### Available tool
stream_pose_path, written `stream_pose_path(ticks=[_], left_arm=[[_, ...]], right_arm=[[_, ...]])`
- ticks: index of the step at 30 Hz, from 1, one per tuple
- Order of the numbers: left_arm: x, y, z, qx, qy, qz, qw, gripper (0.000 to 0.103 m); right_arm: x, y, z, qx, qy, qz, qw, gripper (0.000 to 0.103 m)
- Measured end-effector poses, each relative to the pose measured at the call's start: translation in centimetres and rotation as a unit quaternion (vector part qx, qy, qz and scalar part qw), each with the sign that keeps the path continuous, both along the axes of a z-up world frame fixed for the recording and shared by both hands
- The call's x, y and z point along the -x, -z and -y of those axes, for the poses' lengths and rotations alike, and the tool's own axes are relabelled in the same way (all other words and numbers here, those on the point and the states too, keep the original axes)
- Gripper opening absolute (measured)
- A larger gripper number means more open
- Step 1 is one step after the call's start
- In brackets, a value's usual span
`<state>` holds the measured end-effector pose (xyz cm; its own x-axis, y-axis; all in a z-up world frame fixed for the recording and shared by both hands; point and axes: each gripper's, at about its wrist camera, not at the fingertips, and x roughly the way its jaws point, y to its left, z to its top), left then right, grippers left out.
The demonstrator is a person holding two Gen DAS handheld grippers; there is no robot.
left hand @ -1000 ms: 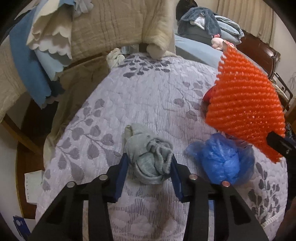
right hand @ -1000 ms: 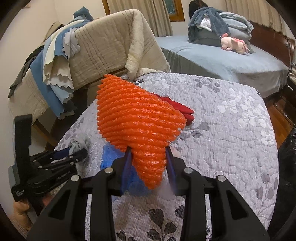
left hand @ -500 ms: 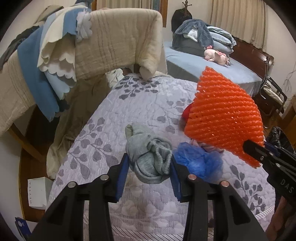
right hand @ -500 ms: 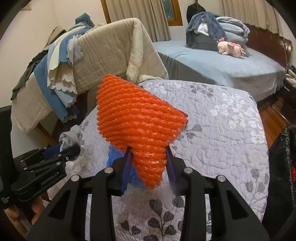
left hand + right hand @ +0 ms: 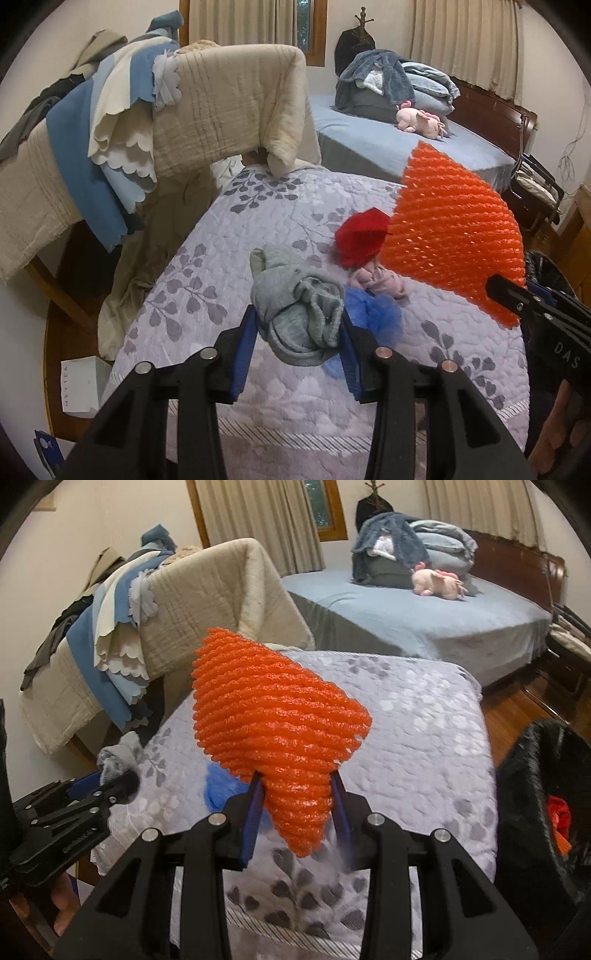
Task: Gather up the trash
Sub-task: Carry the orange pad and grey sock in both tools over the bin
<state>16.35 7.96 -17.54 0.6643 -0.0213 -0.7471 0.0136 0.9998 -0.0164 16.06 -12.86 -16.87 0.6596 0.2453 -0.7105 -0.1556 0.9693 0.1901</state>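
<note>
I am holding the left gripper (image 5: pixel 297 345) above the near end of a quilted lavender surface (image 5: pixel 280 206) printed with grey leaves. Its blue-padded fingers (image 5: pixel 242 354) are clenching a balled-up grey sock (image 5: pixel 297 314), which is hanging clear of the quilt. On my right, the right gripper (image 5: pixel 297 812) is pinching the narrow end of an orange foam net (image 5: pixel 273 731), and the net is fanning out wide above its fingers (image 5: pixel 255 814).

Lying on the quilt just beyond the sock, I am seeing a blue mesh wad (image 5: pixel 373 314), a small pinkish crumpled piece (image 5: pixel 380 282) touching it, and a red crumpled item (image 5: pixel 360 238) just behind that. From the right wrist view the orange net is covering most of these, with only a patch of the blue wad showing at its lower left.

A black bag (image 5: pixel 535 805) is standing open at the right edge of the surface, with something red and orange sitting inside it; I cannot tell what, since it is small and half in shadow.

Further back, a chair draped with beige and blue blankets (image 5: pixel 155 125) is standing at the far left corner of the quilt, and a blue bed (image 5: pixel 424 624) is carrying folded bedding and a pink plush toy (image 5: pixel 437 581).
</note>
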Motion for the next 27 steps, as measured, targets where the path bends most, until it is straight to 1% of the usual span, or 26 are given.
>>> stream_pose_path(ticks=[7,12,18,21,27], left_arm=[[1.8,0.0,2.2,0.005,0.008,-0.007,0.9999,0.042],[2.6,-0.3,4.7,0.002,0.027,-0.004,0.9996,0.042],[3.2,-0.9,8.5,0.002,0.058,-0.002,0.9983,0.042],[3.4,-1.0,11.1,0.002,0.078,-0.001,0.997,0.042],[3.1,-1.7,15.5,0.008,0.105,0.001,0.9945,0.042]], right_arm=[[2.4,0.3,4.4,0.007,0.039,-0.013,0.999,0.034],[3.9,0.3,6.9,0.008,0.058,-0.016,0.998,0.034],[5.3,0.3,9.3,0.003,0.077,-0.019,0.997,0.034],[5.8,0.1,10.4,0.003,0.086,-0.018,0.996,0.034],[6.5,-0.3,13.1,0.008,0.105,-0.02,0.994,0.034]])
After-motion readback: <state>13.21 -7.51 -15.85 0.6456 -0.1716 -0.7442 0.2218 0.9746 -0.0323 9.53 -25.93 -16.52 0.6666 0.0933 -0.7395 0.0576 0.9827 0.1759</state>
